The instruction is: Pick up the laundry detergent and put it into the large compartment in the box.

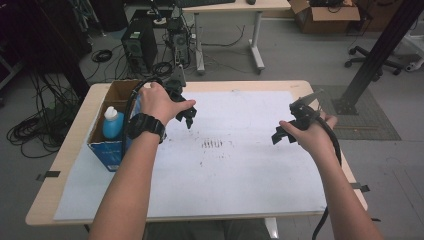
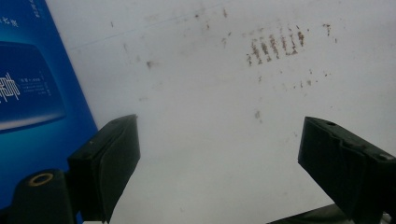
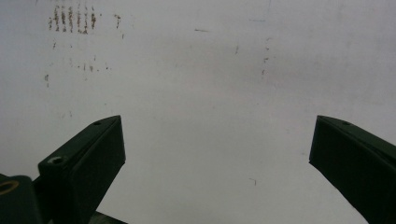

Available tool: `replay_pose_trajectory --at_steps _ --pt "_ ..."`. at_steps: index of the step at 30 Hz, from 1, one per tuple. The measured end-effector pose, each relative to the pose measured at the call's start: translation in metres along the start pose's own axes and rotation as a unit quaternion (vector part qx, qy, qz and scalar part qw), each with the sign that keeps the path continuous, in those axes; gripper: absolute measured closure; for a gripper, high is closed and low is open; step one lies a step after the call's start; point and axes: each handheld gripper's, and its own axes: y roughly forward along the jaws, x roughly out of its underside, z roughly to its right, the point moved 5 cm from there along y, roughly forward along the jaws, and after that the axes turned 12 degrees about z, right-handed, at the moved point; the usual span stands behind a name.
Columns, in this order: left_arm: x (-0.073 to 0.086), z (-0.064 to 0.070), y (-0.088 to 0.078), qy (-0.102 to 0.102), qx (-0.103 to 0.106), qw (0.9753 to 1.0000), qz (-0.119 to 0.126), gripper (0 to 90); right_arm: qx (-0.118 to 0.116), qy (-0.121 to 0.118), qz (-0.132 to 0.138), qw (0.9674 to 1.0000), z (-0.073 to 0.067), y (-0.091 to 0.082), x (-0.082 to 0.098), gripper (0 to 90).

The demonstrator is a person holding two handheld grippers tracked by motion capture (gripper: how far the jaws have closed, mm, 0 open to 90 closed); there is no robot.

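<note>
My left gripper [image 1: 189, 120] hovers over the white sheet [image 1: 240, 180] just right of a blue cardboard box [image 1: 107, 150]. In the left gripper view its jaws [image 2: 220, 122] stand open with nothing but bare sheet between them, and the blue box [image 2: 28, 93] sits at the left edge. My right gripper [image 1: 278, 137] hangs over the right part of the sheet, held in the person's right hand. In the right gripper view those jaws [image 3: 218, 120] are wide open and empty. A patch of brown marks [image 1: 212, 144] lies on the sheet between the two grippers.
The box holds a blue bottle with a white cap [image 1: 112, 122]. The wooden table [image 1: 300, 86] ends just past the sheet on all sides. Beyond the far edge stand a computer tower [image 1: 139, 47], cables and a desk frame on the floor.
</note>
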Motion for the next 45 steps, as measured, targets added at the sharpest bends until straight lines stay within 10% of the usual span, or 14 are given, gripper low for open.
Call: replay_pose_trajectory --at_steps 45 --pt "-0.001 0.012 0.006 0.008 0.008 0.9998 -0.017 12.5 -0.001 0.006 0.0 1.0 0.008 0.001 0.002 3.5"
